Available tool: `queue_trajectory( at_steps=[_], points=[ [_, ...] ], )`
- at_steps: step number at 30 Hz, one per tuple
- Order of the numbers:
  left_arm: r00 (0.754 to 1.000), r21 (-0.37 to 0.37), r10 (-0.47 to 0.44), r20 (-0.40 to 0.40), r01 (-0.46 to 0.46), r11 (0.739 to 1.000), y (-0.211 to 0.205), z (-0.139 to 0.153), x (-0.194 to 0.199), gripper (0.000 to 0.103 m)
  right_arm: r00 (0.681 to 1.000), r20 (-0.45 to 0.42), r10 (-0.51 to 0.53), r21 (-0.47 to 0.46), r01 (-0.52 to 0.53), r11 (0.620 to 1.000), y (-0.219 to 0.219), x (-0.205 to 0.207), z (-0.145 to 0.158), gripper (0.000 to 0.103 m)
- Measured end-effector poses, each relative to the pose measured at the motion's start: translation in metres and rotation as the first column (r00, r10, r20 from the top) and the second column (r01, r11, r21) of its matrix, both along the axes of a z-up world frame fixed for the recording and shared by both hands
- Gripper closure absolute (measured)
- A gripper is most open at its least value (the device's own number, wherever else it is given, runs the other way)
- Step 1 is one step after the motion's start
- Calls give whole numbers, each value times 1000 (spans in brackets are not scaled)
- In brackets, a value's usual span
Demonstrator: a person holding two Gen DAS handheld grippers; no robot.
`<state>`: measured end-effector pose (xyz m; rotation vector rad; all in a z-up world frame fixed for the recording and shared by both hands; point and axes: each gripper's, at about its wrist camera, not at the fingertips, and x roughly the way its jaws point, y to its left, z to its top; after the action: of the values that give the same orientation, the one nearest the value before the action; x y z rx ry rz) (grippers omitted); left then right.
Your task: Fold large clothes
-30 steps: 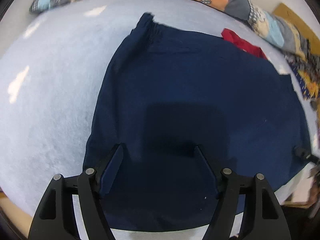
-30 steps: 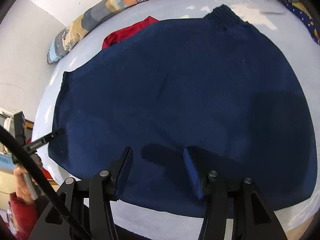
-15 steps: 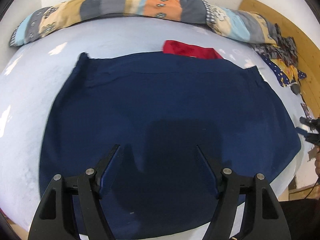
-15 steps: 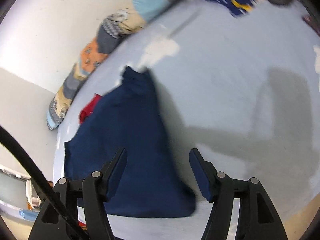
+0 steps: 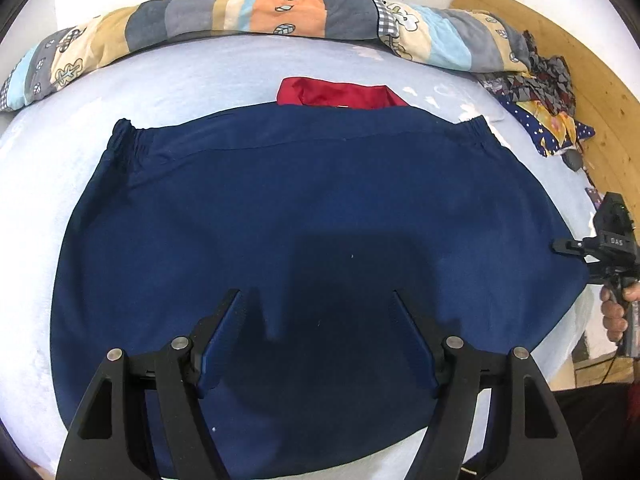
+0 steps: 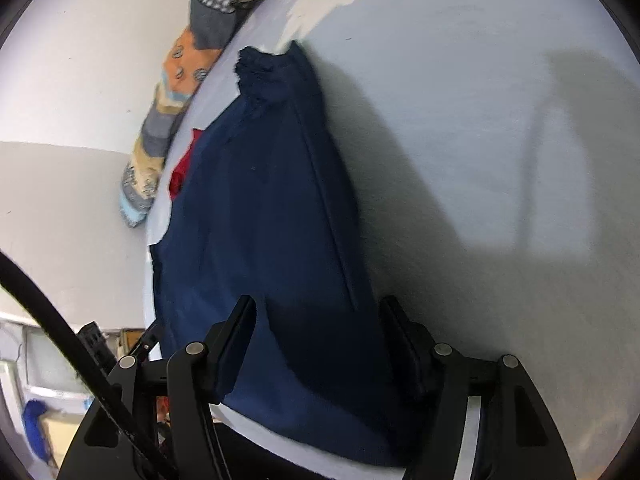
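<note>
A large navy garment lies spread flat on the pale blue bed sheet, its elastic hems at the far corners. My left gripper hovers open over the garment's near middle, nothing between its fingers. In the right wrist view the same garment runs away from me. My right gripper is open and straddles its near right-hand edge without pinching it. That right gripper also shows at the cloth's right end in the left wrist view, held by a hand.
A red garment peeks out from under the navy one's far edge. A patchwork quilt lies rolled along the wall. Patterned clothes are heaped by a wooden headboard. Bare sheet stretches right of the garment.
The left wrist view has swung from the garment's left end to face it squarely. The right gripper has moved down to the garment's right end, rolled, and its jaws stand wider.
</note>
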<state>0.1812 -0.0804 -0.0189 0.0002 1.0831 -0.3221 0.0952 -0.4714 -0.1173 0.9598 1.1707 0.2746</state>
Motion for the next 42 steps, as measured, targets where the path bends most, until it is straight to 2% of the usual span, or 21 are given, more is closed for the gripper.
queue_trajectory(
  at_steps=[2, 4, 6, 7, 9, 11, 23, 27, 30, 33, 35, 38, 42],
  points=[
    [1000, -6, -1, -3, 1, 1000, -4, -2, 2, 30, 999, 40, 18, 12, -19, 1000, 5, 8, -1, 34],
    [1000, 4, -7, -2, 7, 1000, -10, -4, 3, 30, 993, 81, 91, -16, -89, 996, 18, 19, 6, 38],
    [1000, 12, -13, -1, 13, 1000, -15, -5, 4, 30, 980, 100, 173, -117, -161, 980, 36, 24, 13, 44],
    [1000, 17, -19, 0, 19, 1000, -18, -5, 4, 30, 978, 94, 188, -151, -173, 973, 40, 26, 15, 52],
    [999, 28, -34, 7, 34, 999, -24, -6, 3, 30, 975, 77, 206, -221, -185, 958, 46, 28, 20, 60],
    [999, 44, -43, 16, 43, 998, -27, -6, 2, 30, 972, 74, 223, -266, -197, 944, 51, 29, 22, 62],
    [998, 81, -54, 22, 52, 995, -35, -13, 3, 30, 986, 58, 154, -283, -132, 950, 54, 27, 23, 61],
    [998, 66, -41, 37, 39, 997, -38, -12, 8, 30, 994, 27, 107, -249, -97, 964, 53, 31, 22, 60],
    [998, 39, -27, 48, 25, 999, -41, -11, 12, 30, 998, 0, 70, -242, -68, 968, 51, 32, 24, 65],
    [998, 21, -28, 61, 27, 999, -51, -12, 13, 30, 999, 4, 52, -275, -49, 960, 52, 31, 32, 80],
    [997, 64, -38, 65, 34, 997, -62, -18, 12, 30, 999, 19, 34, -286, -27, 958, 51, 28, 40, 85],
    [997, 174, -44, 57, 34, 984, -77, -36, 14, 28, 998, 63, 21, -297, -1, 955, 53, 24, 57, 88],
    [997, 193, -23, 74, 8, 981, -81, -39, 13, 30, 990, 143, 7, -257, 30, 966, 54, 19, 81, 90]
  ],
)
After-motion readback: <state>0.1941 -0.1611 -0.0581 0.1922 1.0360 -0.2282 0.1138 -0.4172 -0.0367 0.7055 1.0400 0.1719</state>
